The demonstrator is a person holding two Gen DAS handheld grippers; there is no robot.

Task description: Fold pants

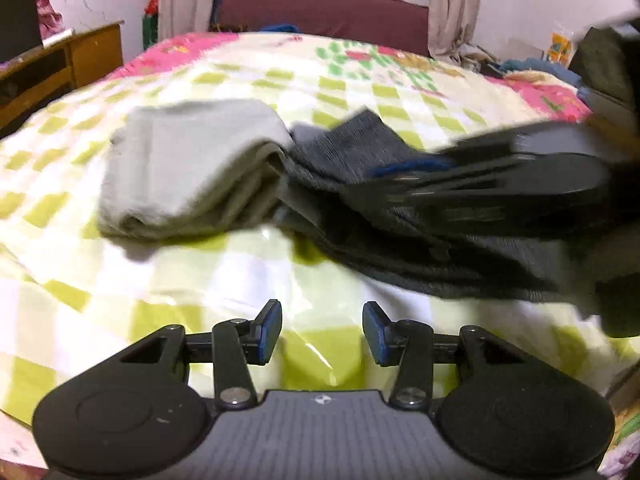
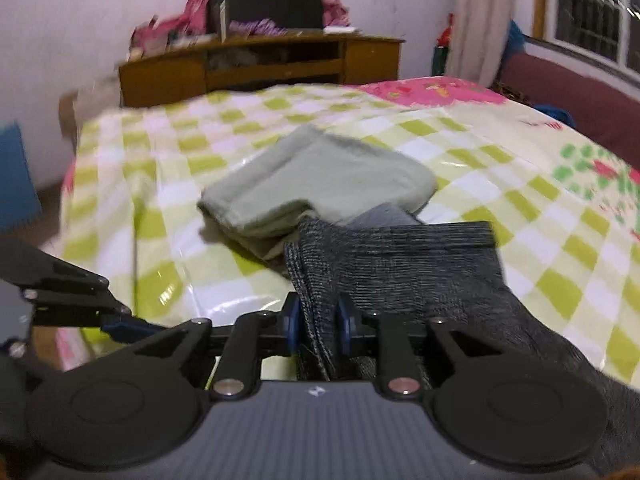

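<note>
Right wrist view shows the right tongs (image 2: 316, 326) slackly astride the dark grey pants (image 2: 400, 264) on the bed (image 2: 120, 200), stretching ahead-right, while the left tongs (image 1: 322, 332) hang open, empty.

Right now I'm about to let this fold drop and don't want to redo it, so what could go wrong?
1. The dark grey pants hang bunched between the right gripper pads, so the fold may land crooked.
2. They overlap the folded light green garment and could drag it askew.
3. The left gripper is open and empty over the checkered bedcover, so nothing steadies the other edge.
</note>
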